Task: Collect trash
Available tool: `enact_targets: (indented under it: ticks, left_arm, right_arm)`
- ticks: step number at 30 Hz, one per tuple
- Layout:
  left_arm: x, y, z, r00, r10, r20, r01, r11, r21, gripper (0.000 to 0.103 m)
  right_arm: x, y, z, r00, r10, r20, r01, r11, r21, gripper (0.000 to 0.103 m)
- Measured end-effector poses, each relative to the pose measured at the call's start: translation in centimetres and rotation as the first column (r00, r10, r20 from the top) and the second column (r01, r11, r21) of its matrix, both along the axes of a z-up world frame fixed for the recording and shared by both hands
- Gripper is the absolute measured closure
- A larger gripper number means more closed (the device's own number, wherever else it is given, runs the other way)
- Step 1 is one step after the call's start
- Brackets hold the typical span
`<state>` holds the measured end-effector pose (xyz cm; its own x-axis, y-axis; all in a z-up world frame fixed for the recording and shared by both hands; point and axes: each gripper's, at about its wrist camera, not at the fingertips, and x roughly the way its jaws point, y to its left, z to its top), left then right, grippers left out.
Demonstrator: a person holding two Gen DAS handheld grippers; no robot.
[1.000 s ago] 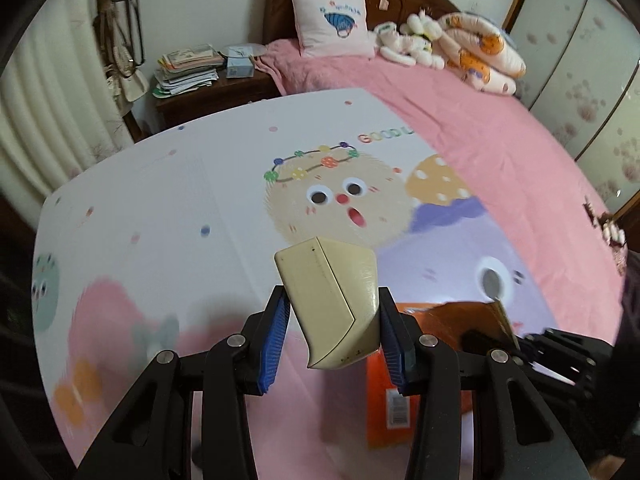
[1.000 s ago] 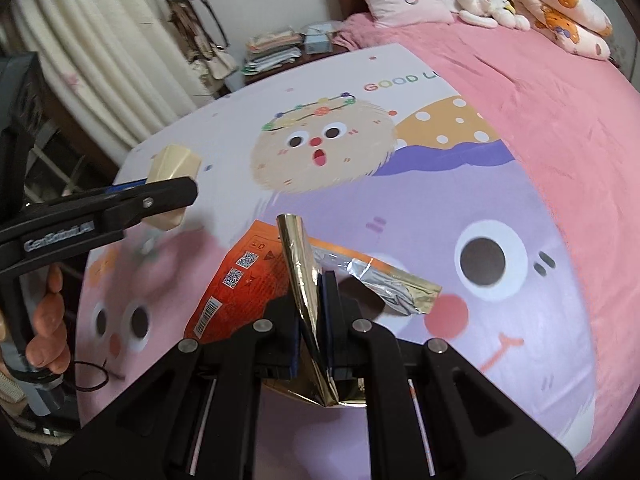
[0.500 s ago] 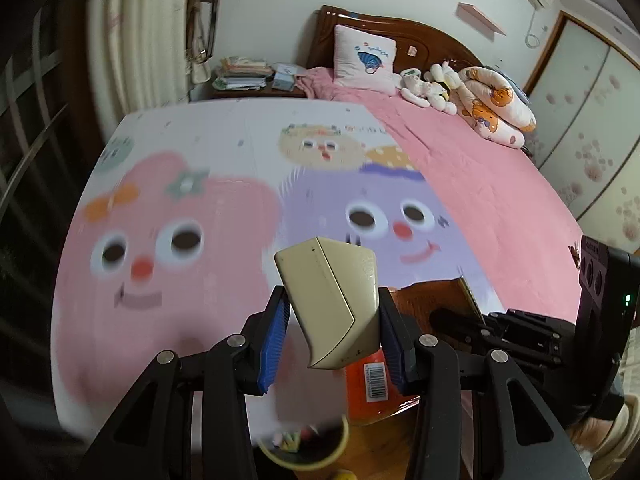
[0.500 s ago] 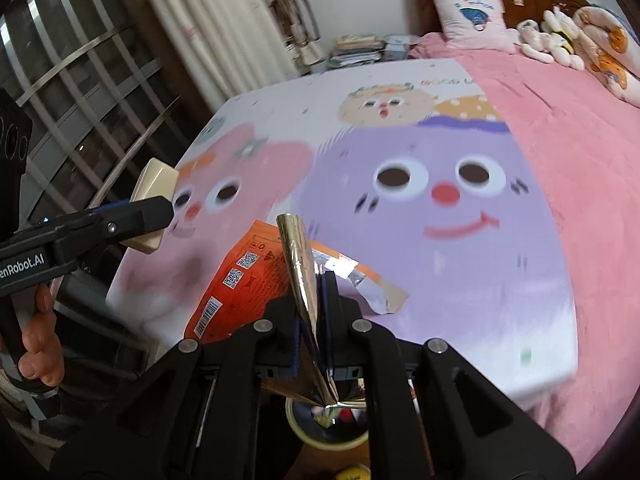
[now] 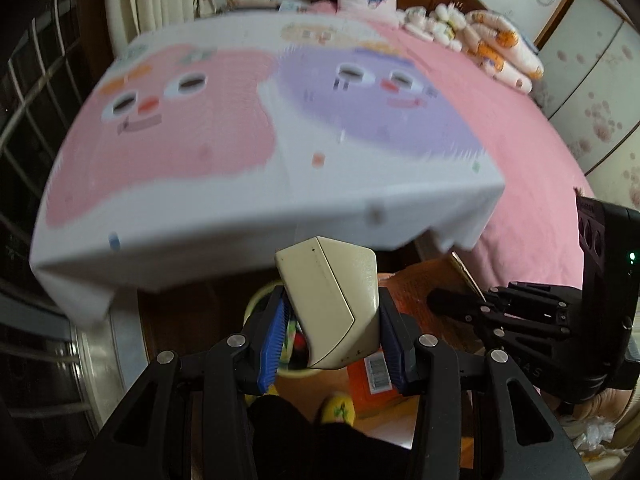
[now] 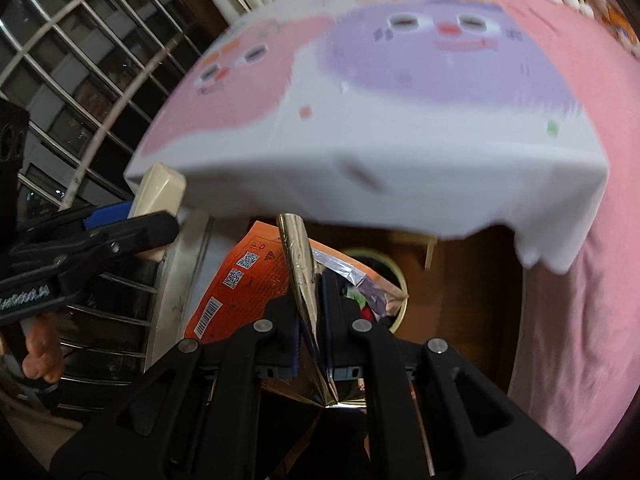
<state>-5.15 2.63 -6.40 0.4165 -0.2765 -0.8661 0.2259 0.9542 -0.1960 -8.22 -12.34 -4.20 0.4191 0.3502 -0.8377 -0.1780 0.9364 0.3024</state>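
Note:
My left gripper (image 5: 333, 336) is shut on a cream-coloured small box (image 5: 332, 304), its blue pads pressing both sides. Under it, on the floor at the bed's foot, stands a yellow-rimmed bin (image 5: 260, 300) with colourful rubbish inside. My right gripper (image 6: 312, 304) is shut on a crumpled orange wrapper (image 6: 248, 280) with a silver foil inside, which hangs beside the bin (image 6: 394, 272). In the right wrist view the left gripper (image 6: 152, 220) and its box (image 6: 158, 190) are at the left. In the left wrist view the right gripper (image 5: 440, 300) and the wrapper (image 5: 372, 372) are at the right.
The bed's cartoon sheet (image 5: 240, 160) overhangs just beyond the bin, with a pink blanket (image 5: 520, 160) to its right. A window grille (image 6: 80, 60) and a metal rack (image 6: 120, 300) stand on the left. Yellow slippers (image 5: 340, 408) rest on the wooden floor below the grippers.
Both grippers have drawn back from over the bed past its foot edge and lower, so the bin on the floor now shows beneath them. Both grips are unchanged.

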Motion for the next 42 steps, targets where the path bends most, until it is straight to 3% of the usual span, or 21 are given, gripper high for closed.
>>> enact_targets:
  ticks: [9,16,20,22,23,25,26,30,34,42]
  left_arm:
    - [0.0,0.4,-12.6,0.991,-0.006,-0.134,0.009,1.0,0.027,0.061]
    - [1.2,-0.1,-24.9,0.984,-0.046,-0.174,0.056,0.997,0.052,0.06]
    - [2.2,-0.4,-30.1,0.98,-0.075,-0.182,0.088,0.994,0.062,0.06]
    - [2.6,-0.7,-32.3,0.978,-0.09,-0.19,0.104,0.993,0.064,0.06]
    - [2.8,-1.0,-33.0,0.977,-0.092,-0.194,0.106,0.992,0.064,0.06]
    - [3.3,-1.0,-33.9,0.975,-0.097,-0.201,0.113,0.991,0.07,0.057]
    - [3.2,-1.1,-34.4,0.974,-0.099,-0.202,0.117,0.99,0.081,0.055]
    - [4.0,-1.1,-34.5,0.976,-0.09,-0.197,0.108,0.991,0.083,0.027]
    - [5.3,-0.5,-33.0,0.982,-0.08,-0.17,0.098,0.99,0.105,0.02]
    - [5.4,1.3,-29.0,0.993,-0.019,-0.114,0.033,0.992,0.124,0.019]
  right_arm:
    - [1.0,0.7,-12.8,0.984,-0.125,-0.127,0.118,0.991,-0.063,0.096]
    - [2.9,0.6,-25.4,0.956,-0.224,-0.189,0.202,0.971,-0.129,0.096]
    - [4.1,0.6,-31.3,0.941,-0.258,-0.219,0.228,0.961,-0.155,0.095]
    - [4.8,0.6,-33.4,0.936,-0.266,-0.231,0.238,0.961,-0.144,0.088]
    - [5.0,0.5,-34.3,0.932,-0.27,-0.241,0.244,0.961,-0.133,0.084]
    - [5.3,0.2,-35.9,0.919,-0.286,-0.273,0.264,0.958,-0.116,0.064]
    - [5.3,0.0,-36.8,0.91,-0.296,-0.289,0.279,0.955,-0.099,0.061]
    - [5.1,-0.7,-37.9,0.897,-0.33,-0.295,0.317,0.944,-0.093,0.048]
    - [4.8,-0.7,-37.4,0.9,-0.337,-0.276,0.318,0.941,-0.114,0.045]
    - [3.5,-0.5,-33.7,0.91,-0.342,-0.234,0.32,0.939,-0.13,0.044]
